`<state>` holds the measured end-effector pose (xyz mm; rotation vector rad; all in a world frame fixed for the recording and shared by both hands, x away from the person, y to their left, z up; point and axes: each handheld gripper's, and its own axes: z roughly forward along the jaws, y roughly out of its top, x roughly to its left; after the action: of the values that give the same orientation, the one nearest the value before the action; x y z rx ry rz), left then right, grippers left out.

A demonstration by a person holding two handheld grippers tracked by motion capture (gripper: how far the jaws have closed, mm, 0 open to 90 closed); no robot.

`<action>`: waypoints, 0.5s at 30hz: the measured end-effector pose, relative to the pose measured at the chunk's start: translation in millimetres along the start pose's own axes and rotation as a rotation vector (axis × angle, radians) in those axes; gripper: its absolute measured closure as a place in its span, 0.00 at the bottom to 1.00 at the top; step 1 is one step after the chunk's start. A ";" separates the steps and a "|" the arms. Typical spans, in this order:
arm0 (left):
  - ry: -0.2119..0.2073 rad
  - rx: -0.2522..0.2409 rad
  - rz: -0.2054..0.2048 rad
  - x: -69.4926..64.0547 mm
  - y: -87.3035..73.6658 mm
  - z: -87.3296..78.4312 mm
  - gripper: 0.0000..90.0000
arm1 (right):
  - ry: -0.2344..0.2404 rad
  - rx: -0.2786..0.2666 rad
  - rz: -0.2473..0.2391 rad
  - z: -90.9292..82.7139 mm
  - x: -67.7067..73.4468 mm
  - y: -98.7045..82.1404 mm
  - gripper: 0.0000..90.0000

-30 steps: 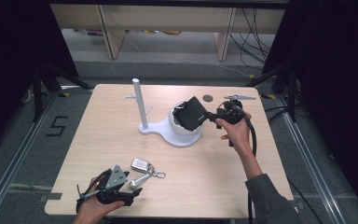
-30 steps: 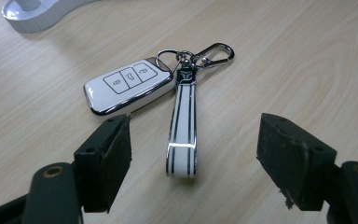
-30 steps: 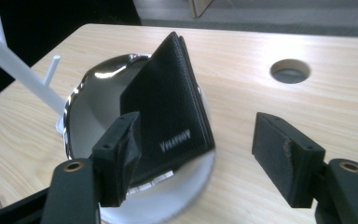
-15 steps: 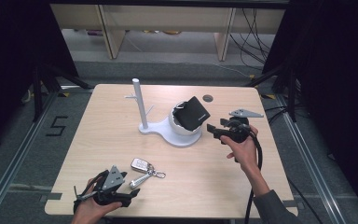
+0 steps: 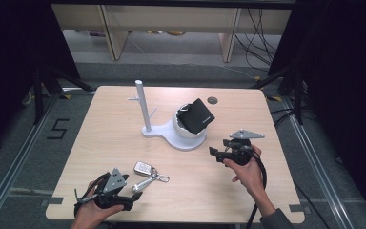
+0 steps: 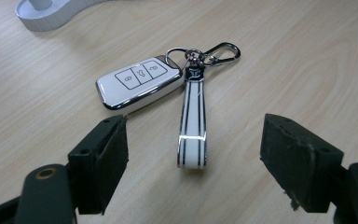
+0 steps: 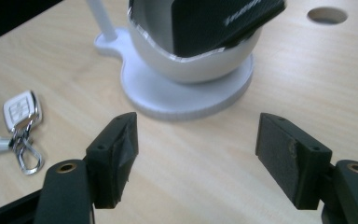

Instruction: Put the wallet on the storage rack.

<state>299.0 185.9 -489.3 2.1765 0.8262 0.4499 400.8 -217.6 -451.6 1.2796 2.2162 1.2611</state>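
While both tongs [image 5: 136, 190] [image 5: 213, 151] gape empty, one key fob [image 5: 144, 168] and one wallet [image 5: 196, 115] lie apart.

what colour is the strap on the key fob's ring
White with black stripes along its length, on the strap; the left gripper view shows it best.

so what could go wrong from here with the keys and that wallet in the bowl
1. The left claw is open around only the thin white strap; closing there could pinch its end, leaving the key fob dangling and swinging.
2. The black wallet leans out over the white bowl; a bump from the open right claw nearby might tip it out.
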 end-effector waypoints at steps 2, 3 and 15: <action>-0.004 -0.002 -0.012 -0.1 0.1 1.9 0.26 | 0.021 0.025 0.001 -0.2 3.2 -6.9 0.34; 0.004 0.000 -0.011 0.3 -0.4 3.2 0.26 | 0.020 0.025 -0.001 0.0 4.5 -9.5 0.34; 0.021 0.011 -0.001 4.3 -5.0 6.0 0.26 | 0.062 0.121 -0.009 -3.0 19.7 -43.6 0.33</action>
<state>303.3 188.2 -496.8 2.1845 0.8432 0.4701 363.5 -213.1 -481.5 1.2888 2.3715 1.1947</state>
